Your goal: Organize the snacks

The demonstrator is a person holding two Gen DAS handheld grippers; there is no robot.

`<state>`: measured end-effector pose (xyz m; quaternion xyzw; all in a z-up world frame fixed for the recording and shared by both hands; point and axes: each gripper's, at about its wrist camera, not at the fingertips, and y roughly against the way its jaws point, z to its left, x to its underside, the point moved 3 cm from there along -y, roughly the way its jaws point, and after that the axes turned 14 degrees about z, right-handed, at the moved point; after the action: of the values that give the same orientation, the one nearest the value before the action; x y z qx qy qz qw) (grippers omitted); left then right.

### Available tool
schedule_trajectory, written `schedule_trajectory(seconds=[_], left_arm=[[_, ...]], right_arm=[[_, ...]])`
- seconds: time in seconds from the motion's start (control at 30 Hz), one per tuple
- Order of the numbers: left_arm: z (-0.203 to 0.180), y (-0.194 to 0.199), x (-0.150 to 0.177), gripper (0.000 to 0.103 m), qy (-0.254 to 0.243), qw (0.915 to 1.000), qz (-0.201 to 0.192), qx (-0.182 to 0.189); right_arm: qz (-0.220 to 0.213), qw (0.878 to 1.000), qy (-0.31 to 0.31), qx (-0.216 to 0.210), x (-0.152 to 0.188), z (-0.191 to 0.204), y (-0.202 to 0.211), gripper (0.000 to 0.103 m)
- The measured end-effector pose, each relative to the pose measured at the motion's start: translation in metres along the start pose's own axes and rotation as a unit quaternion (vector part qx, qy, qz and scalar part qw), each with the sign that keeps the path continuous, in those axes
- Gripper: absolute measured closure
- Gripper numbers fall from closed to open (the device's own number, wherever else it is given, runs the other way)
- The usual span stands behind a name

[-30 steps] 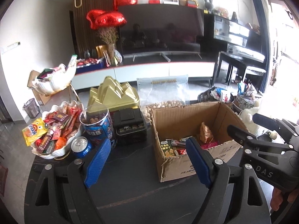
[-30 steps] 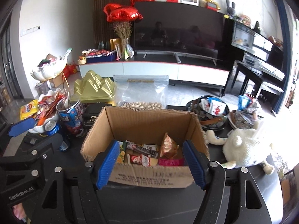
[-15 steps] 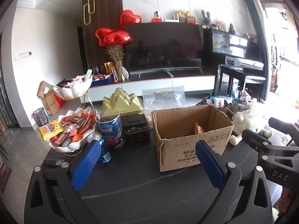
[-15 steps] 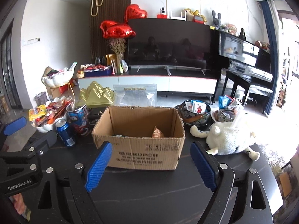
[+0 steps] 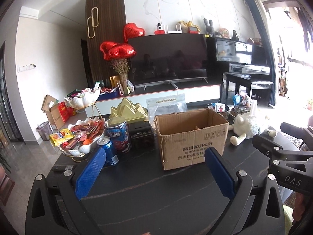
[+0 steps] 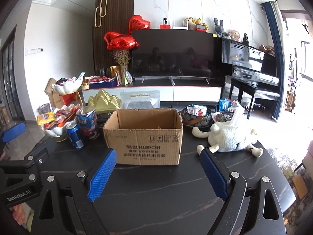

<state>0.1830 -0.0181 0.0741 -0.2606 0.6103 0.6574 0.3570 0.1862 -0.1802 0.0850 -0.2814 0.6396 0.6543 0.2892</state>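
A shell-shaped bowl of snacks (image 5: 78, 137) is seen at ten o'clock on the dark bench (image 5: 156, 186), a blue can (image 5: 108, 150) beside it. The cardboard box (image 5: 191, 139) stands at centre. Both the left tool (image 5: 154, 170) and right tool (image 6: 157, 171) are spread apart with nothing between, having just been opening.

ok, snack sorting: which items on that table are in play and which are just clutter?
In play:
cardboard box
white shell bowl of snack packets
blue drink can
blue snack canister
dark bowl of packets

Just lying about:
plush sheep
gold mountain-shaped box
clear zip bag
small black box
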Motion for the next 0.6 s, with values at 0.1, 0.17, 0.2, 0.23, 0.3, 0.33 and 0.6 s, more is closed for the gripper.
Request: schedule_trajectory(seconds=[0.1, 0.17, 0.2, 0.23, 0.3, 0.33, 0.6], left_arm=[[-0.004, 0.008, 0.007, 0.000, -0.001, 1.0000, -0.002, 0.004], [-0.006, 0.015, 0.011, 0.000, -0.003, 1.0000, -0.007, -0.001], [-0.007, 0.018, 0.013, 0.000, -0.003, 0.9999, -0.009, -0.002], [-0.008, 0.020, 0.014, 0.000, -0.005, 0.9999, -0.011, -0.001], [-0.010, 0.026, 0.019, 0.000, -0.005, 0.9999, -0.012, 0.002], [-0.011, 0.028, 0.021, 0.000, -0.004, 0.9999, -0.012, 0.002], [-0.011, 0.037, 0.029, 0.000, -0.001, 0.9999, -0.014, -0.003]], right_arm=[[-0.001, 1.000, 0.000, -0.003, 0.007, -0.001, 0.007, 0.015], [-0.002, 1.000, -0.001, -0.005, 0.012, -0.002, 0.012, 0.015], [-0.003, 1.000, -0.001, -0.006, 0.015, -0.003, 0.015, 0.015], [-0.004, 1.000, -0.003, -0.005, 0.017, -0.004, 0.018, 0.015], [-0.006, 1.000, -0.003, -0.005, 0.021, -0.006, 0.022, 0.015], [-0.007, 1.000, -0.003, -0.004, 0.022, -0.007, 0.025, 0.015], [-0.017, 1.000, 0.003, 0.004, 0.029, -0.008, 0.036, 0.015]])
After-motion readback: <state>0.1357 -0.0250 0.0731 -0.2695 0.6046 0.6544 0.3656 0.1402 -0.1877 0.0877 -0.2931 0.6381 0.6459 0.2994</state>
